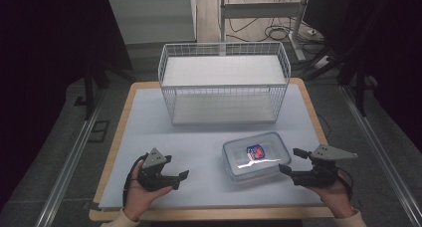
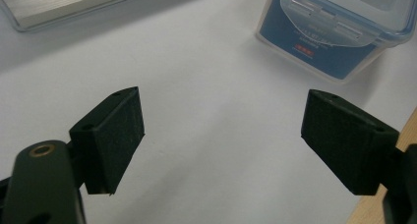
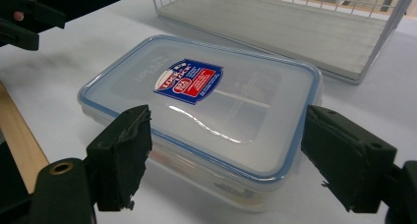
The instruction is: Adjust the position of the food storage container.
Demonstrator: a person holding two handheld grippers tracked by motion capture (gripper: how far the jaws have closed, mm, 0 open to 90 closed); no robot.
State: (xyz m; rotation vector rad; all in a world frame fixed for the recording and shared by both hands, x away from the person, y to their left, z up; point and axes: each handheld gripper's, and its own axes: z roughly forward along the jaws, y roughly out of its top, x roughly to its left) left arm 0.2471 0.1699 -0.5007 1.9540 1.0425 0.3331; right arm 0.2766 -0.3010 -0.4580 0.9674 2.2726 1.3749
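One lidded plastic container (image 1: 256,159) is lying on the table (image 1: 149,117), just in front of the wire basket (image 1: 224,82). It is being flanked closely by the right tool (image 1: 293,160), jaws apart; the left tool (image 1: 175,173), likewise parted, is being held well aside.

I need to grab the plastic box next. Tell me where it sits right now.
In the high view the plastic box lies flat on the table, front right, just ahead of the wire basket, beside the open right gripper.
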